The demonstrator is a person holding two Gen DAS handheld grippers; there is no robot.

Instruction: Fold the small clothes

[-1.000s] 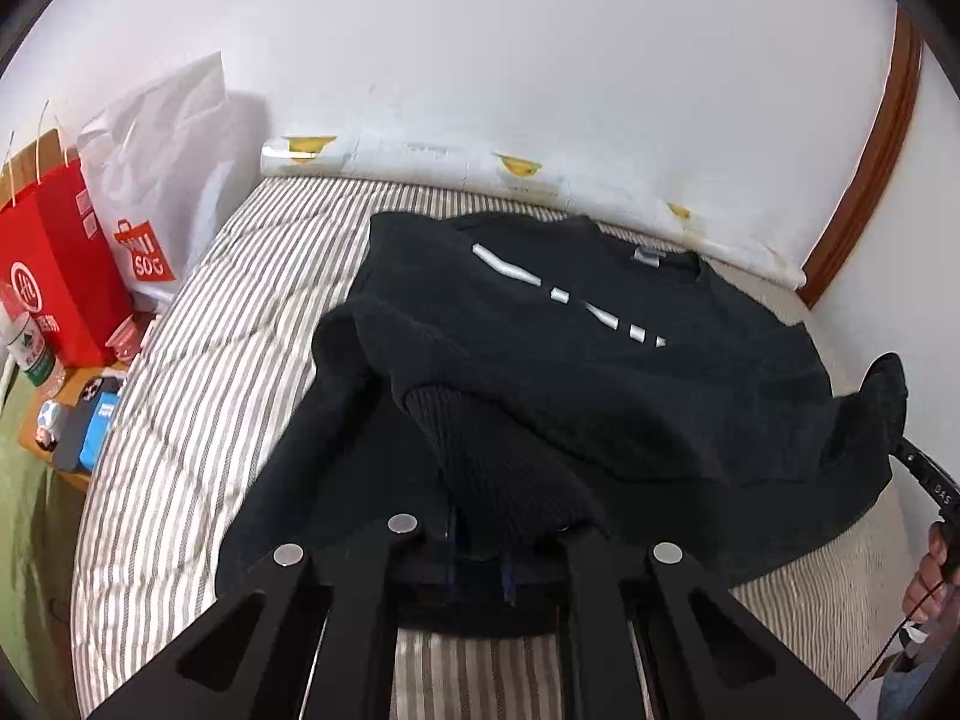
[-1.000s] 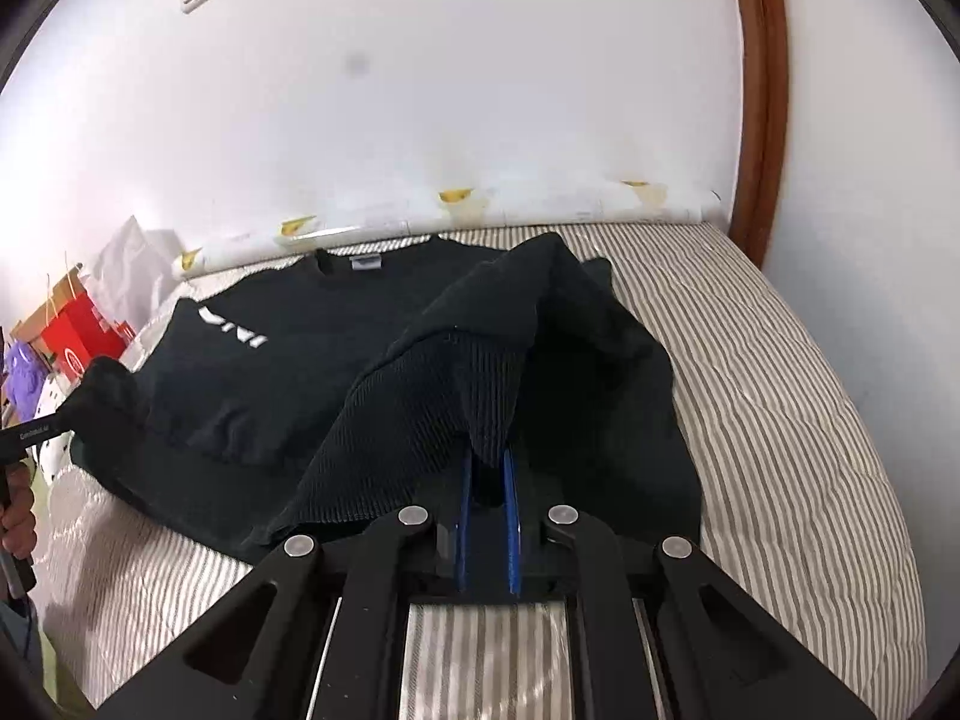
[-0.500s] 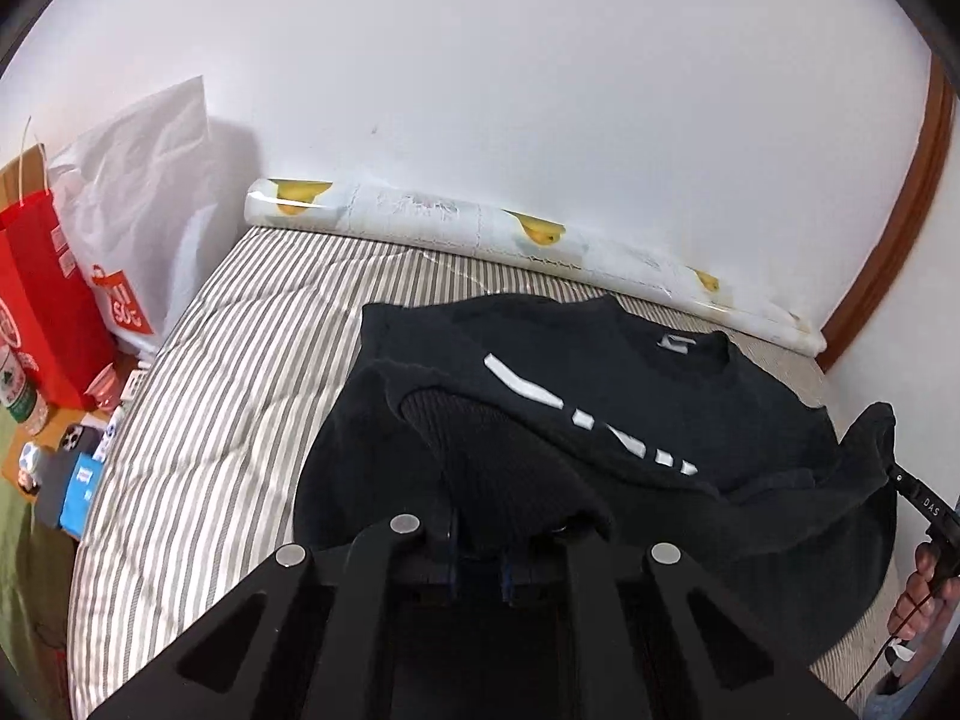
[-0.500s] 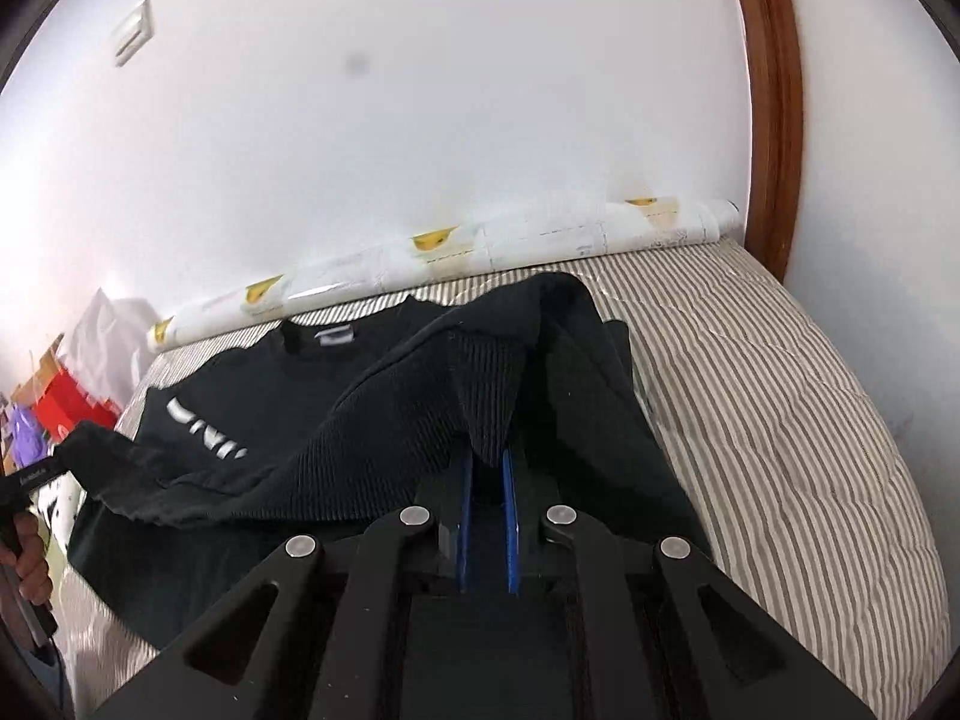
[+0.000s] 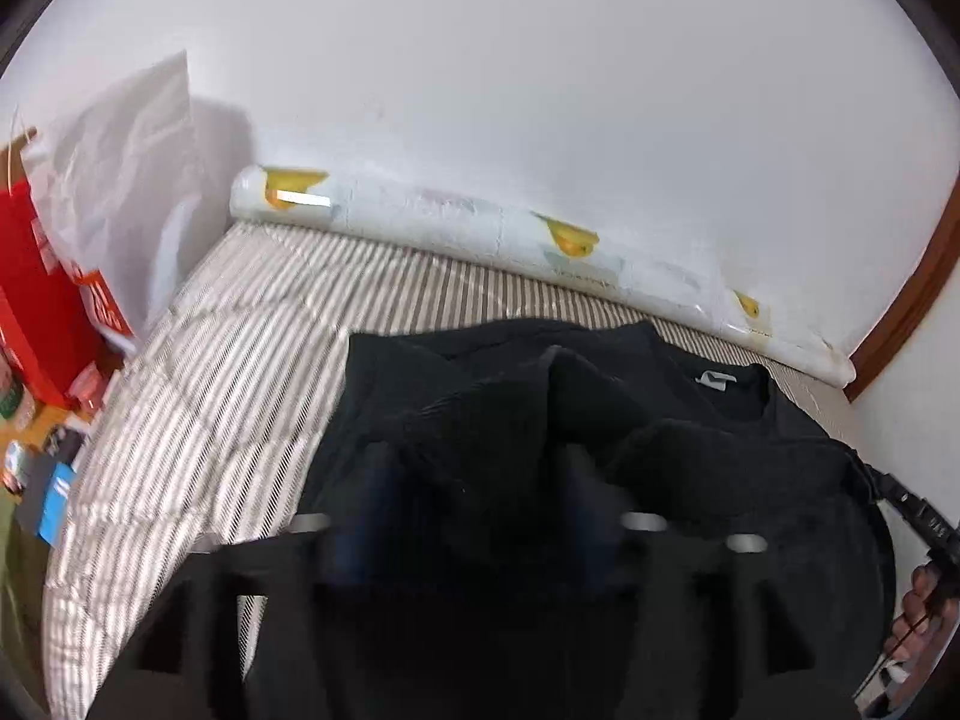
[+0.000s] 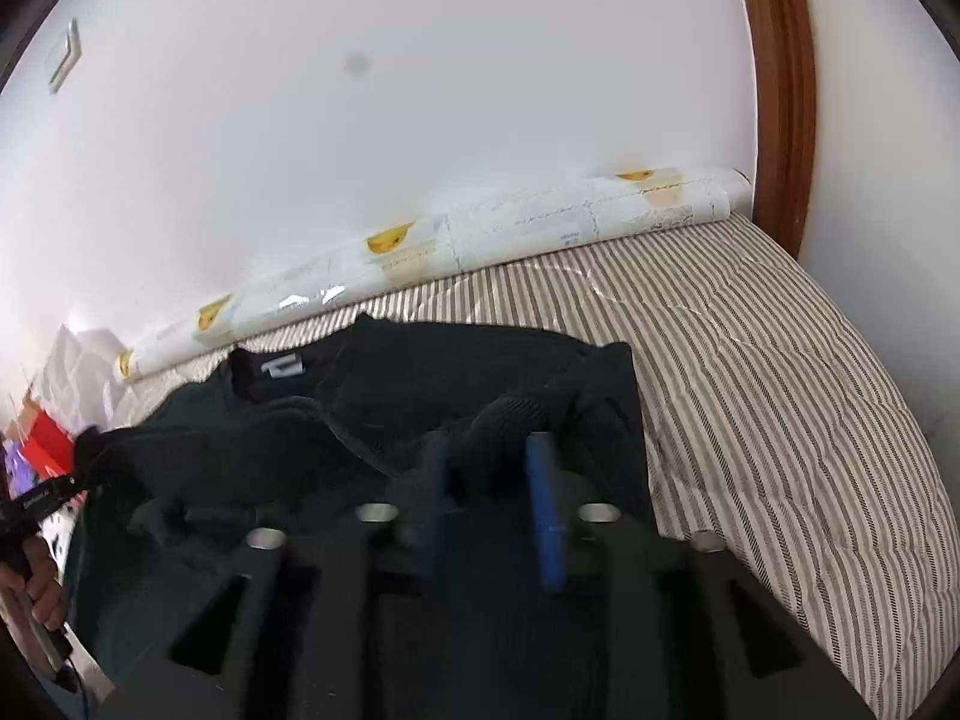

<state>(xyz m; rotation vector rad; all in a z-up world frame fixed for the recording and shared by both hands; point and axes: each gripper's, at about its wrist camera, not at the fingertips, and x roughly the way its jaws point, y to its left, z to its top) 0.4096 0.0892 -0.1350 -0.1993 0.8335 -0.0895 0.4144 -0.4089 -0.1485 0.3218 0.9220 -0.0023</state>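
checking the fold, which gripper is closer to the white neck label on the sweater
Left. The left gripper sits below and left of the neck label; the right gripper is farther off, near the sweater's opposite side.

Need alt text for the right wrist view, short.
Right tongs open, blue pads either side of a ribbed fold of a black sweatshirt lying on a striped mattress. A wrapped roll lies along the white wall.
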